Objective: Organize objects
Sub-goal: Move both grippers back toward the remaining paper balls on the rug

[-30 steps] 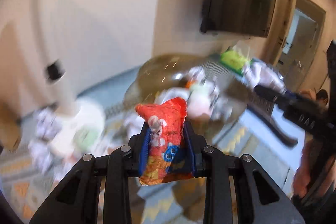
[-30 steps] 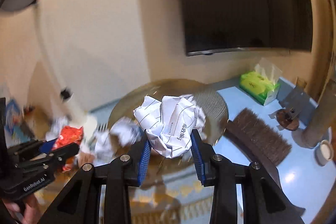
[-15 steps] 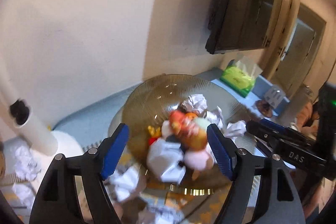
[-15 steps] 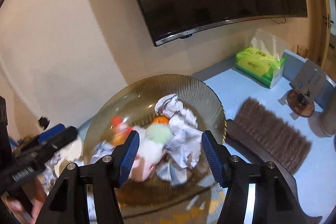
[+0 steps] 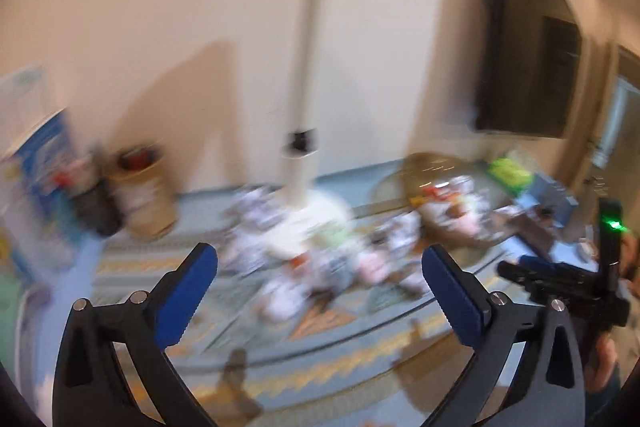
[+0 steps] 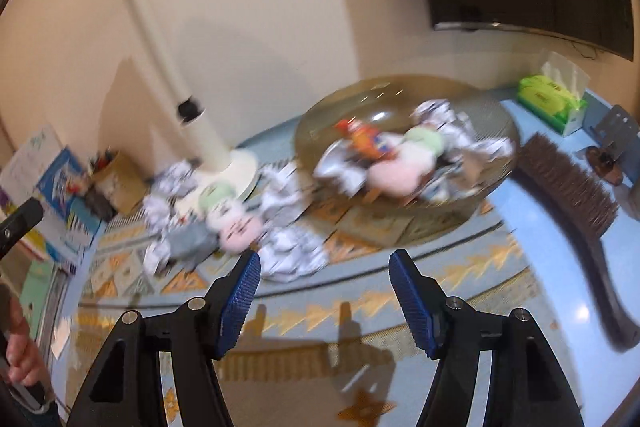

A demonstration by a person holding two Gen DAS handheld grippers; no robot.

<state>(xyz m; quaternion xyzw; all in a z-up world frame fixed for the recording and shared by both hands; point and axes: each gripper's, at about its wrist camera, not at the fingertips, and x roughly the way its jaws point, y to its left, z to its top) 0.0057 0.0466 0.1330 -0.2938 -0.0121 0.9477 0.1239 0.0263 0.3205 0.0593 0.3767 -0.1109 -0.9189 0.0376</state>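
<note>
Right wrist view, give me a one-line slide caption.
Open tongs hover above a patterned rug, facing a glass bowl of crumpled paper and toys.

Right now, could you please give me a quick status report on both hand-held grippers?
Left hand-held gripper open, empty. Right hand-held gripper open, empty. Glass bowl holds snack packet; crumpled papers litter mat.

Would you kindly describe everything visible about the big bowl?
The bowl is wide, shallow and round, of translucent amber-brown ribbed material that looks like glass. It sits upright on the patterned mat, beside the brush. Inside lie crumpled papers, an orange snack packet and a pink and green plush toy. Neither gripper touches it.
</note>
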